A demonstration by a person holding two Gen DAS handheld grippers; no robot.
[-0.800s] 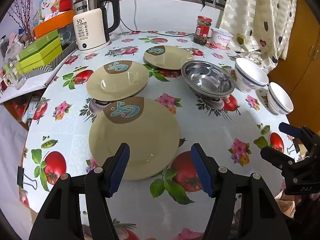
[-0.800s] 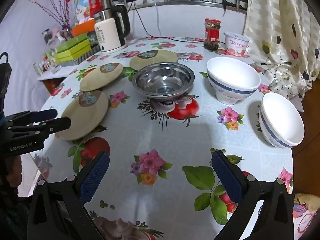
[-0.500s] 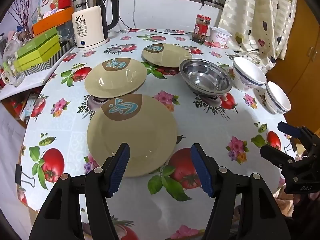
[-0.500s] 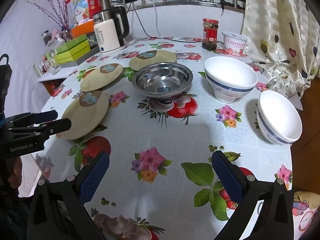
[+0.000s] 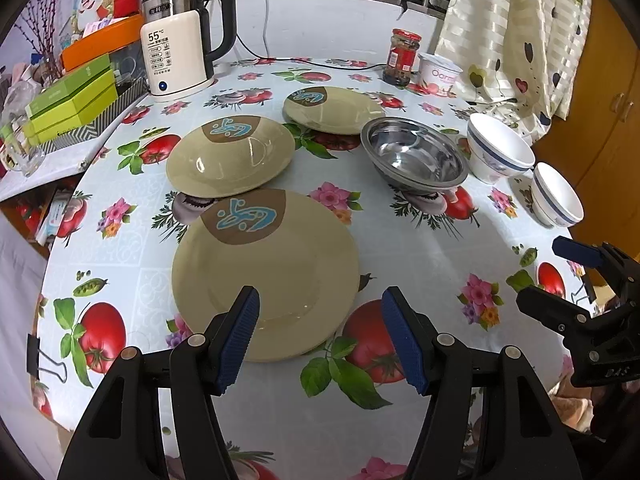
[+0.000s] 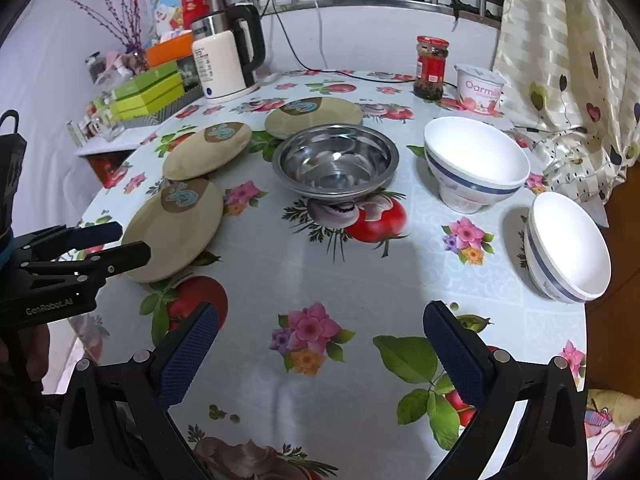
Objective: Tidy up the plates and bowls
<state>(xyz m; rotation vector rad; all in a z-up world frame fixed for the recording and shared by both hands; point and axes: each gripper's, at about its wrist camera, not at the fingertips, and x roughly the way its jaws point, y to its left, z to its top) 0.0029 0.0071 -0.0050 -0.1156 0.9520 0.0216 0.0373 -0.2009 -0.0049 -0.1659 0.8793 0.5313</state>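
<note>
Hovering above glossy round plate (image 5: 264, 268), left tongs (image 5: 320, 336) released; right tongs (image 6: 320, 356) likewise.

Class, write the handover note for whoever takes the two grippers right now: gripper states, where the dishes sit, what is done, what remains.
Left gripper: jaws open, empty, over the near plate.
Right gripper: jaws open, empty, over bare tablecloth.
Three plates lie separately on the left: near, middle plate, far plate.
Steel bowl centre; two white bowls, and, on the right.
Done: nothing stacked.
Left: stack plates, nest bowls.
</note>
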